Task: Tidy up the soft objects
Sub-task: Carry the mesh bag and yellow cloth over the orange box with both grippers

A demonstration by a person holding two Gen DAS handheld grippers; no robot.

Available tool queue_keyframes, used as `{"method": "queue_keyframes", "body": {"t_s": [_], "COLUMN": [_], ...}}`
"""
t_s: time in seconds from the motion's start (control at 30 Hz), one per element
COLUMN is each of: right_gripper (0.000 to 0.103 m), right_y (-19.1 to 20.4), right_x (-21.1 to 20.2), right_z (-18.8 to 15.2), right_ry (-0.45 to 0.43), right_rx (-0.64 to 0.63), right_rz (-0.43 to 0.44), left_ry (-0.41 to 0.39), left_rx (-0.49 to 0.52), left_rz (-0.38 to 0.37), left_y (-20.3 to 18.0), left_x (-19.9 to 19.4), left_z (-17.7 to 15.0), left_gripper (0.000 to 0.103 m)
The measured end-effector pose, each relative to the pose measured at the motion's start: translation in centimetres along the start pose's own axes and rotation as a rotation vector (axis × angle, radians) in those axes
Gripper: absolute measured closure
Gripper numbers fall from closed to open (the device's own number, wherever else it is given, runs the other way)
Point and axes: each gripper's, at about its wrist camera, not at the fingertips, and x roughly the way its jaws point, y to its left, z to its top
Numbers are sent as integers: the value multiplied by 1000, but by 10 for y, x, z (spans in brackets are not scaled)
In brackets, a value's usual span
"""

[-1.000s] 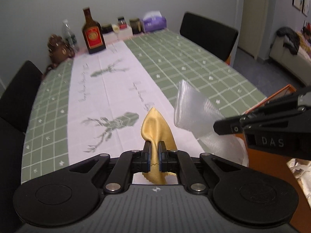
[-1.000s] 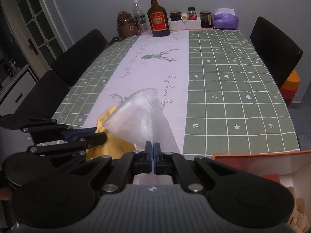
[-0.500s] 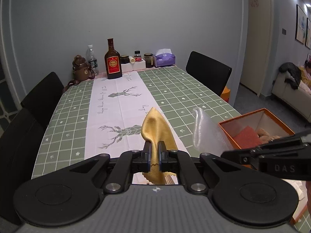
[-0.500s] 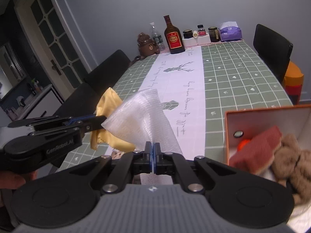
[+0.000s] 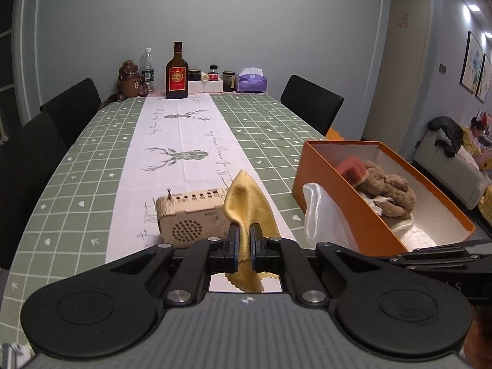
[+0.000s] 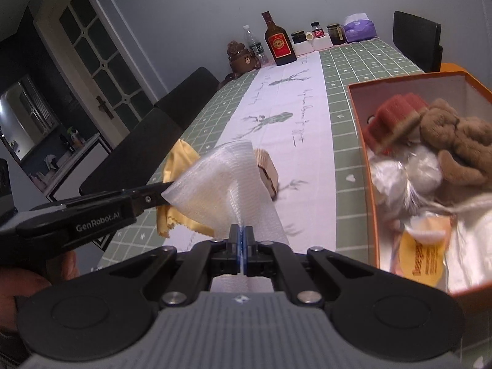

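My left gripper (image 5: 244,240) is shut on a yellow cloth (image 5: 246,203), held above the table's near edge; the cloth also shows in the right wrist view (image 6: 178,166). My right gripper (image 6: 242,240) is shut on a white foam mesh sheet (image 6: 224,184), just left of the orange box (image 6: 363,153); the sheet also shows in the left wrist view (image 5: 323,212). The orange box (image 5: 338,196) holds a brown plush toy (image 5: 387,187), a red sponge (image 5: 350,167) and white soft items.
A wooden radio-like box (image 5: 190,215) sits on the table runner just ahead of my left gripper. Bottles, jars and a tissue pack (image 5: 252,80) line the far end. Black chairs (image 5: 310,104) stand on both sides.
Both grippers have pulled back and lifted with their cloths. The orange box and the wooden radio box have come into view.
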Motion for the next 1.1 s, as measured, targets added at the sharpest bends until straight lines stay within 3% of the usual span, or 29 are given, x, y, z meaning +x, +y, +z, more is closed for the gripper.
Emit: {"method": "queue_keyframes", "body": {"t_s": [0.2, 0.4, 0.57, 0.8, 0.93, 1.1], "right_gripper": [103, 103, 103, 103, 103, 103], "right_y": [4, 5, 4, -24, -52, -85], "right_x": [-23, -70, -105, -122, -114, -90], "right_z": [-14, 0, 16, 40, 47, 45], "right_ry": [-10, -140, -261, -312, -275, -182], "right_rx": [-36, -75, -119, -98, -48, -12], "right_rz": [-9, -13, -90, -195, -266, -354], "left_ry": [-6, -89, -164, -229, -173, -35], "left_rx": [-56, -86, -119, -92, -72, -19], "left_rz": [-54, -90, -143, -263, -328, -365], "left_y": [-13, -23, -36, -75, -101, -129], "left_x": [-8, -26, -29, -23, 3, 54], "left_z": [-15, -4, 17, 47, 56, 52], "left_gripper": [95, 95, 95, 95, 95, 95]}}
